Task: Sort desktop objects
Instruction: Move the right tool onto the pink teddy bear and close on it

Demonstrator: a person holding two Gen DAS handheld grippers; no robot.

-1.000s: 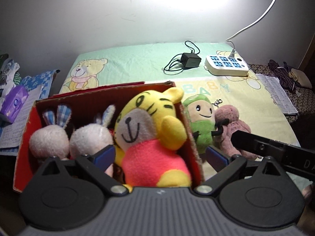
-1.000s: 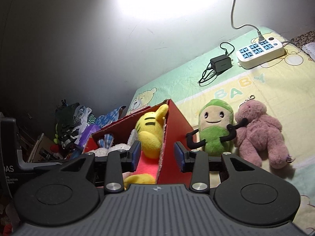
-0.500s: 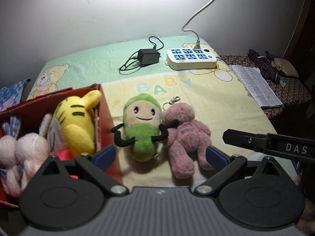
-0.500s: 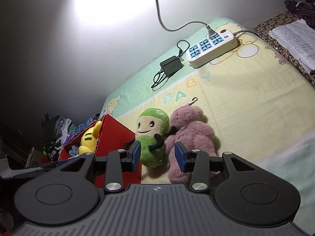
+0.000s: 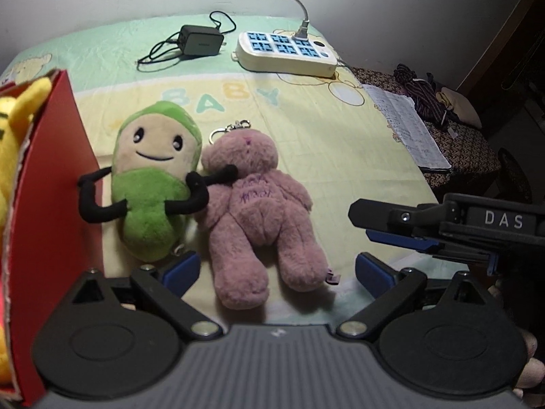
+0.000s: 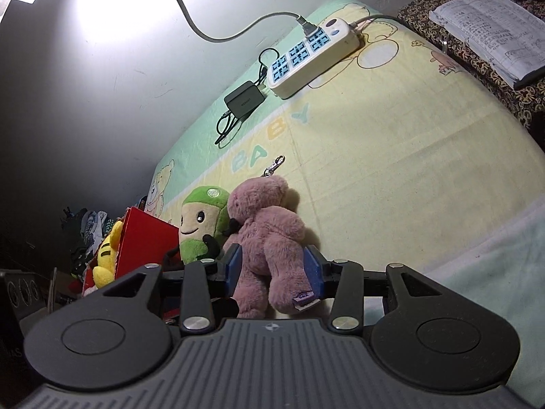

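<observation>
The pink plush bear (image 5: 259, 211) lies on its back on the yellow-and-green "BABY" cloth (image 5: 340, 143) that covers the tabletop, its keyring clip (image 6: 274, 167) stretched out beyond its head. Pressed against its side is the green plush figure (image 5: 155, 184) with a smiling face, one thin black arm draped over the bear's shoulder. Just beside the green figure stands the red box (image 5: 51, 184), and the yellow tiger plush (image 6: 106, 255) pokes out of it.

The right tool (image 6: 274, 269) straddles the bear's lower body, one blue pad on each side of the legs. Its jaws have just been opening, and the bear sits between them; whether the pads actually touch the fur is hard to tell, but they do not appear to squeeze it. In the left wrist view this tool comes in from the right edge, level with the bear's legs.

The left tool (image 5: 277, 271) gapes wide and holds nothing. Its pads hang near the bear's feet, one close to the bottom of the green figure, the other out over bare cloth.

Farther back on the cloth lie a black charger (image 5: 201, 39) with its coiled cord and a white power strip (image 5: 286, 52) with blue sockets. Past the cloth's right edge, printed papers (image 5: 405, 126) rest on a dark patterned surface.
</observation>
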